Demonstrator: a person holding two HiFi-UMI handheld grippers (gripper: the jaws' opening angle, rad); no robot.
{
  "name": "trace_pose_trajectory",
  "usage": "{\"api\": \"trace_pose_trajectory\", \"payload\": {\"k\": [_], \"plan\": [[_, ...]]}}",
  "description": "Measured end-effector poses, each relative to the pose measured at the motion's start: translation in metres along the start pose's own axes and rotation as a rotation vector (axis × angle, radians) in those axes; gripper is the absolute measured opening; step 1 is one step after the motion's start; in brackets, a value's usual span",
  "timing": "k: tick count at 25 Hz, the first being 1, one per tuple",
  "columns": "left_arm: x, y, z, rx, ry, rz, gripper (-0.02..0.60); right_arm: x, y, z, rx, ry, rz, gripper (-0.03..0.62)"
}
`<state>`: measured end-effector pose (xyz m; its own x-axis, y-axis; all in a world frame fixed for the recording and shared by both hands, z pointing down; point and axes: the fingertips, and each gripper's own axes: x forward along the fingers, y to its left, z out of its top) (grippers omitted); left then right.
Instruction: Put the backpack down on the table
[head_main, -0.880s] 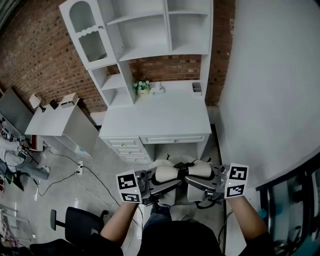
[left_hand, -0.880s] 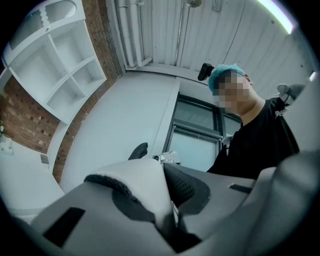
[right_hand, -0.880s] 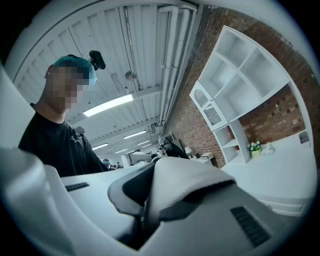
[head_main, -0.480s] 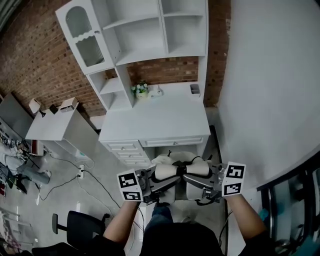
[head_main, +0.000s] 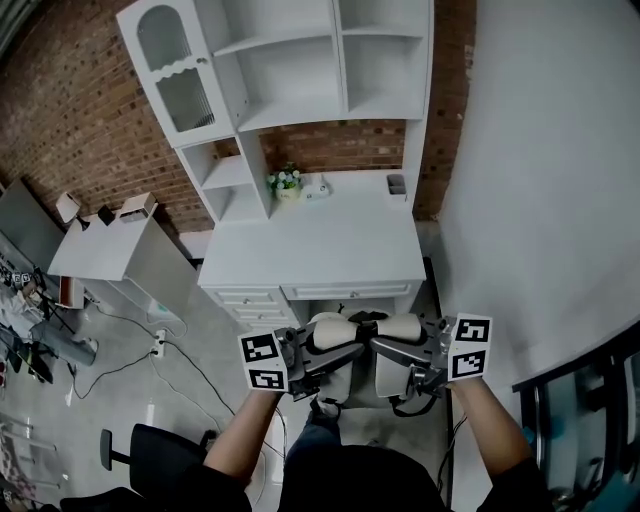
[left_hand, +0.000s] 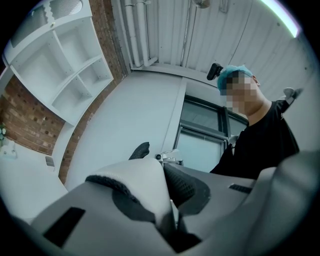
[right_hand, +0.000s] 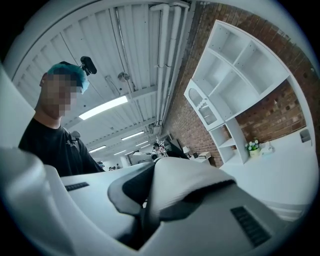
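A cream-white backpack (head_main: 340, 384) hangs by its two padded shoulder straps in front of the white desk (head_main: 320, 245). My left gripper (head_main: 335, 352) is shut on the left strap (head_main: 333, 334). In the left gripper view that strap (left_hand: 142, 187), white with a black mesh edge, is pinched between the jaws of the left gripper (left_hand: 169, 210). My right gripper (head_main: 392, 350) is shut on the right strap (head_main: 398, 328). The right gripper view shows the other strap (right_hand: 192, 182) clamped in the right gripper (right_hand: 147, 207). The bag's body is mostly hidden under the grippers.
A shelf hutch (head_main: 290, 70) stands at the back of the desk, above a small flower pot (head_main: 286, 181) and a cup (head_main: 396, 186). A grey side table (head_main: 105, 245) is to the left. A black office chair (head_main: 150, 450) and floor cables are at lower left. A white wall (head_main: 540, 180) is on the right.
Both grippers, still holding the straps, have moved a little closer to the desk's front edge. The grips have not changed.
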<state>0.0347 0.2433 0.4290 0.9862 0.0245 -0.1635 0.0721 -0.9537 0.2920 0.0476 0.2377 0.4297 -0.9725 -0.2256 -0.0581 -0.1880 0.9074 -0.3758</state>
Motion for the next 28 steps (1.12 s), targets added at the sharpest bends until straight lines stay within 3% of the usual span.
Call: {"api": "trace_pose_trajectory", "payload": {"k": [15,28], "plan": [[-0.047,0.078,0.049,0.014,-0.021,-0.038,0.061,0.068,-0.066,0.041,-0.046,-0.019,-0.064,0.043],[-0.097,0.146,0.103,0.033,0.027,-0.104,0.061,0.137,-0.127,0.087,-0.041,-0.059,-0.103,0.043]]}}
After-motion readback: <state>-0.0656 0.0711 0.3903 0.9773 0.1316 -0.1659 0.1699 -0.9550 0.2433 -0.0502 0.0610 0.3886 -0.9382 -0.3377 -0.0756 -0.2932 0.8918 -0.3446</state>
